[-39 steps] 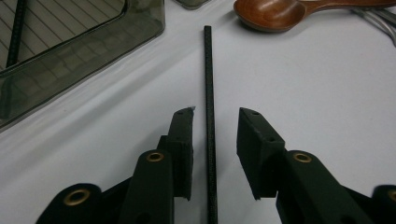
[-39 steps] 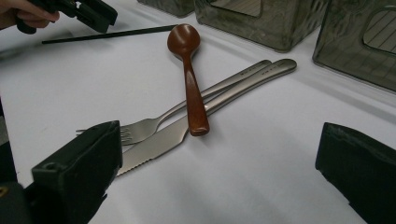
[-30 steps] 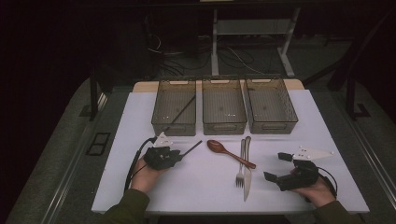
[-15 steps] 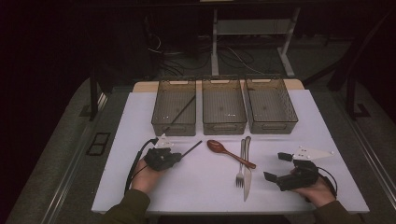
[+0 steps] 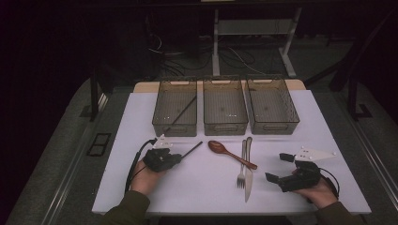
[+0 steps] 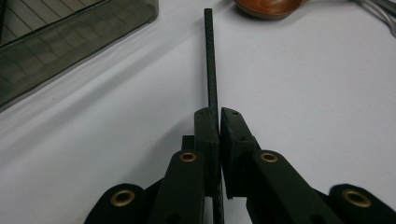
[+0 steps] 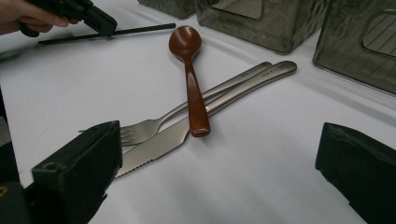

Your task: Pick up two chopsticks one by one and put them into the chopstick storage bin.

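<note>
black chopstick [image 6: 211,60] | thin, straight | flat on white table, tip near spoon

Spoon [image 5: 224,149], fork [image 5: 241,165], knife [image 5: 247,174], bins [image 5: 225,106]

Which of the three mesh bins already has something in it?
The leftmost bin: a black chopstick leans inside it; the middle bin and right bin look empty.

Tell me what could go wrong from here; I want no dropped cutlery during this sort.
The left gripper pinches the thin black chopstick near one end, so it may pivot or slip when lifted. Its tip lies close to the wooden spoon and could nudge it. The spoon's handle rests across the fork and knife, so either could drag it.
</note>
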A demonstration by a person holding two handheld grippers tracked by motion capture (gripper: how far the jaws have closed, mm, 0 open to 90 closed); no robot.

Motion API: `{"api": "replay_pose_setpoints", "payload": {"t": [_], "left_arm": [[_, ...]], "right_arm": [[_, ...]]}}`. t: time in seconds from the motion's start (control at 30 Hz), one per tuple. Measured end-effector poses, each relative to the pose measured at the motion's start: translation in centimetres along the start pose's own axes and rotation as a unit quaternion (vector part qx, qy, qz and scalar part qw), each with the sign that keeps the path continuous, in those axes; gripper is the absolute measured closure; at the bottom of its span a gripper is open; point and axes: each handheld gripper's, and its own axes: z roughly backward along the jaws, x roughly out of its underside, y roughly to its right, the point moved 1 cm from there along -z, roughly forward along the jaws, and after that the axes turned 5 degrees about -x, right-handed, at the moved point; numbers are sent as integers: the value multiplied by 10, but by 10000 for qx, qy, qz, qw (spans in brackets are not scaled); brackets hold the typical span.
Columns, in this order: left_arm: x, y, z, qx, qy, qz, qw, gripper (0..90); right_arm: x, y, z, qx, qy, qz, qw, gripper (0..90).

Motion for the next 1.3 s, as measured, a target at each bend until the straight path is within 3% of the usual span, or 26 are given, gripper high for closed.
{"api": "replay_pose_setpoints", "payload": {"t": [0.73,1.3], "left_arm": [[-8,1,29,138,144,217,9996,855],[-35,2,44,258,372,217,9987,855]], "right_arm": [[0,-1,0,-15,25,2,10000,8],[4,3,-8,-58,-76,-95,9999,9]]}}
